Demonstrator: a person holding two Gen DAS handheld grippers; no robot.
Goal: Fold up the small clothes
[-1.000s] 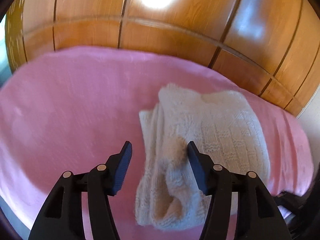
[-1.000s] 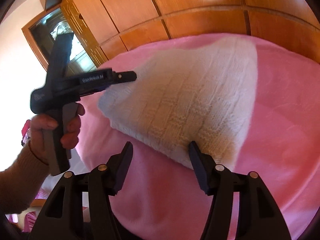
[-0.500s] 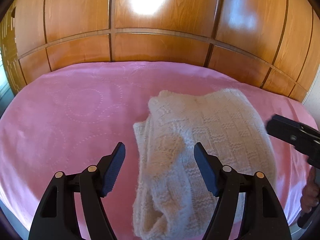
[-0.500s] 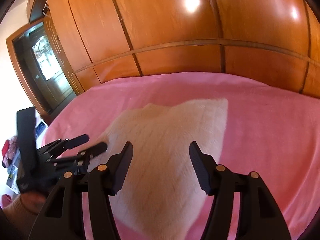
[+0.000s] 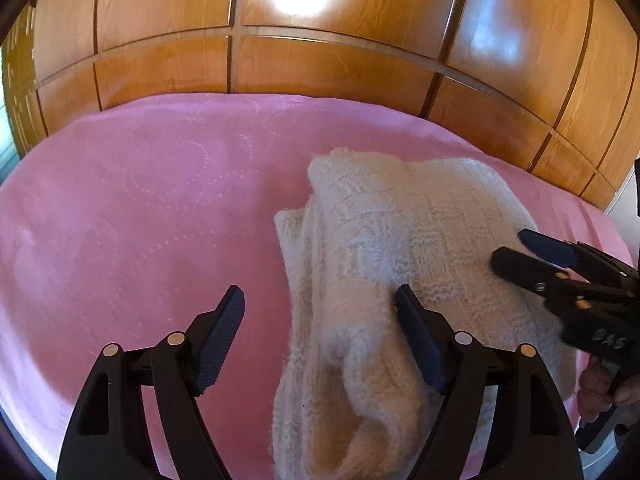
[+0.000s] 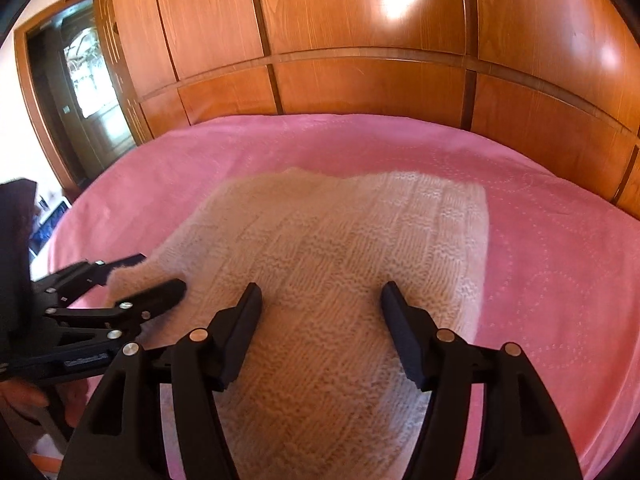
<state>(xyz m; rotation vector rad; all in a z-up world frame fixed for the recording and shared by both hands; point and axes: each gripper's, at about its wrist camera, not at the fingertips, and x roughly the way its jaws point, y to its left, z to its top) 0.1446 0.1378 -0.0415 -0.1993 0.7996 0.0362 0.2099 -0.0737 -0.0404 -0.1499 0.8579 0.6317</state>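
Note:
A cream knitted sweater (image 5: 404, 240) lies folded on the pink bed cover (image 5: 152, 208). My left gripper (image 5: 320, 312) is open and empty, with the sweater's thick folded left edge between its fingers. My right gripper (image 6: 320, 304) is open and empty, low over the sweater (image 6: 340, 240) at its near side. The right gripper also shows in the left wrist view (image 5: 524, 252) at the sweater's right edge. The left gripper shows in the right wrist view (image 6: 156, 276), straddling the sweater's left corner.
A wooden panelled wall (image 5: 320, 64) stands right behind the bed. A doorway with a window (image 6: 84, 92) is at the far left. The pink cover (image 6: 560, 248) spreads wide on both sides of the sweater.
My right gripper has come down and forward over the sweater. My left gripper has dropped closer to the sweater's left edge. Both stayed open.

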